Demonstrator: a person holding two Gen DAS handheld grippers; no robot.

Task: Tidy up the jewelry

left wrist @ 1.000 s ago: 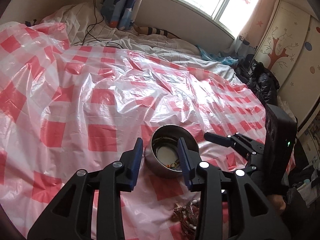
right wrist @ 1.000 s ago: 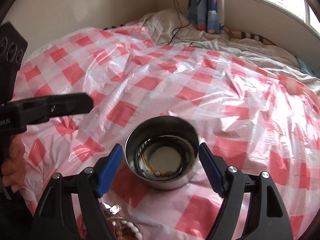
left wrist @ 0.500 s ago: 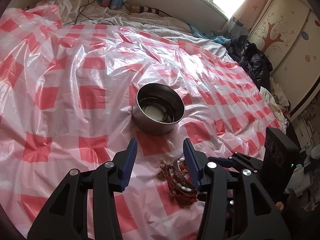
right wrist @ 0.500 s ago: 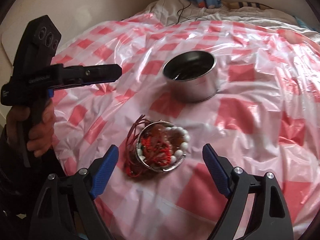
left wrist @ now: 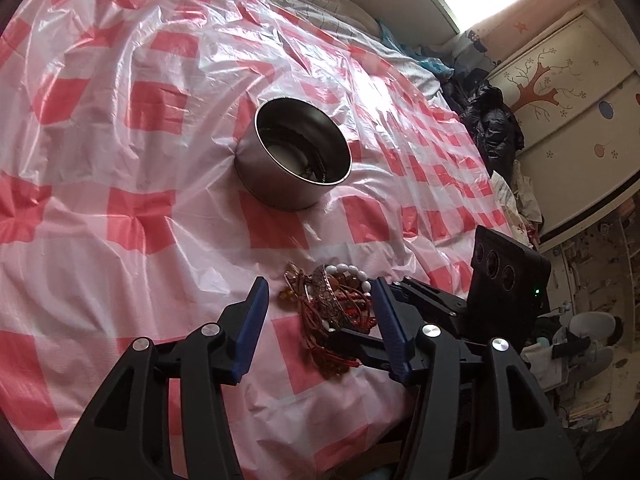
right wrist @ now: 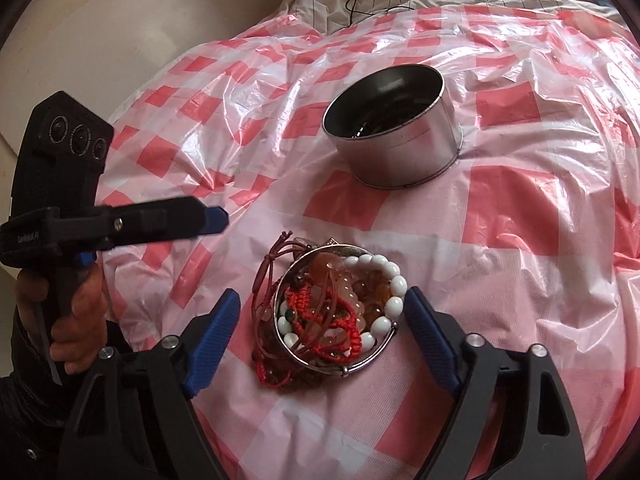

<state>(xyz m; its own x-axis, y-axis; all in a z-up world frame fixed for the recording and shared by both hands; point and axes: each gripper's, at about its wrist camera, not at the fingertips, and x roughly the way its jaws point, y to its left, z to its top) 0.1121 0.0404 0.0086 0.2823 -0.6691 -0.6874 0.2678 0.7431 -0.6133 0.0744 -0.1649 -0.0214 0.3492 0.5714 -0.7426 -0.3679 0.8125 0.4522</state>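
Jewelry heap (right wrist: 332,312) on checked sheet (right wrist: 520,240), steel bowl (right wrist: 394,128) beyond, right gripper (right wrist: 322,320) closing around heap without touching, left gripper (left wrist: 320,300) opening, nothing held

One steel bowl (right wrist: 400,136) stands on one red-and-white checked plastic sheet (right wrist: 520,208). One tangled heap of jewelry (right wrist: 332,312) lies near it; in the heap show one silver bangle (right wrist: 288,344), one white bead bracelet (right wrist: 394,284) and several red cords, their number too knotted to count. Two grippers are in view: one left gripper (left wrist: 320,308) and one right gripper (right wrist: 324,320).
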